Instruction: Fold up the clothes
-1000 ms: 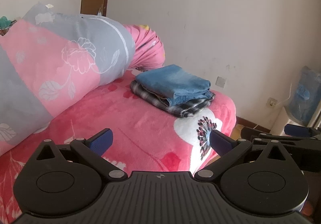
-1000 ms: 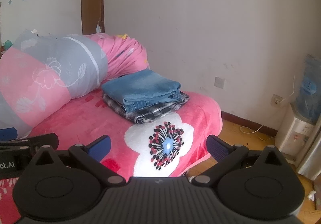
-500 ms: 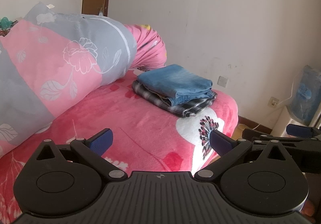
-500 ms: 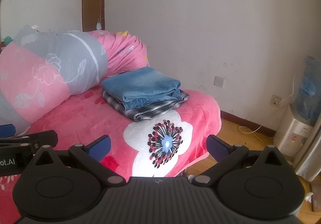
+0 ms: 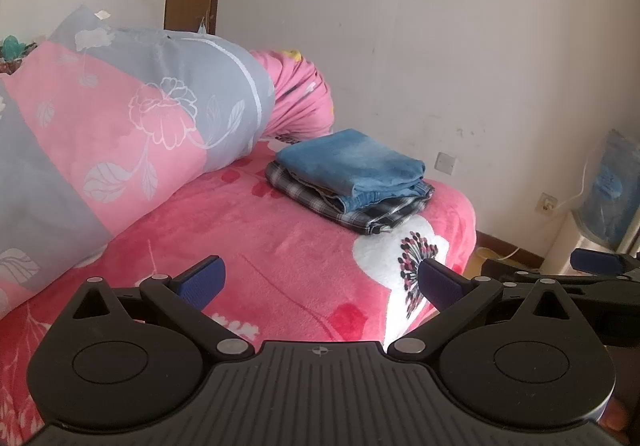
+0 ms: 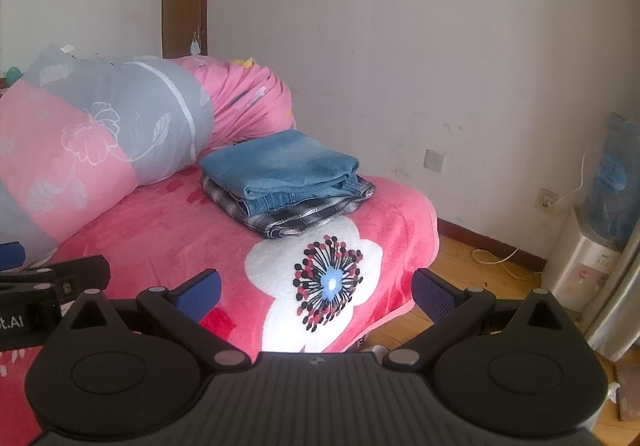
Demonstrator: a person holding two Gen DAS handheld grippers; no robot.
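Folded blue jeans [image 5: 352, 162] lie on top of a folded grey plaid garment [image 5: 360, 216] at the far corner of the bed with the pink floral blanket [image 5: 260, 246]. The same stack, jeans [image 6: 280, 162] over plaid [image 6: 304, 216], shows in the right wrist view. My left gripper [image 5: 320, 282] is open and empty, held above the blanket well short of the stack. My right gripper [image 6: 316, 288] is open and empty beside it, over the blanket's white flower patch [image 6: 320, 286]. Each gripper shows at the edge of the other's view.
A rolled grey-and-pink quilt [image 5: 120, 134] lies along the left of the bed, with a pink bundle [image 5: 304, 102] behind the stack. A white wall is behind. A water dispenser [image 6: 592, 246] stands on the wooden floor [image 6: 472, 270] at right.
Both views have shifted slightly, with the stack sitting a little further right in the frames. Both grippers stay open and empty.
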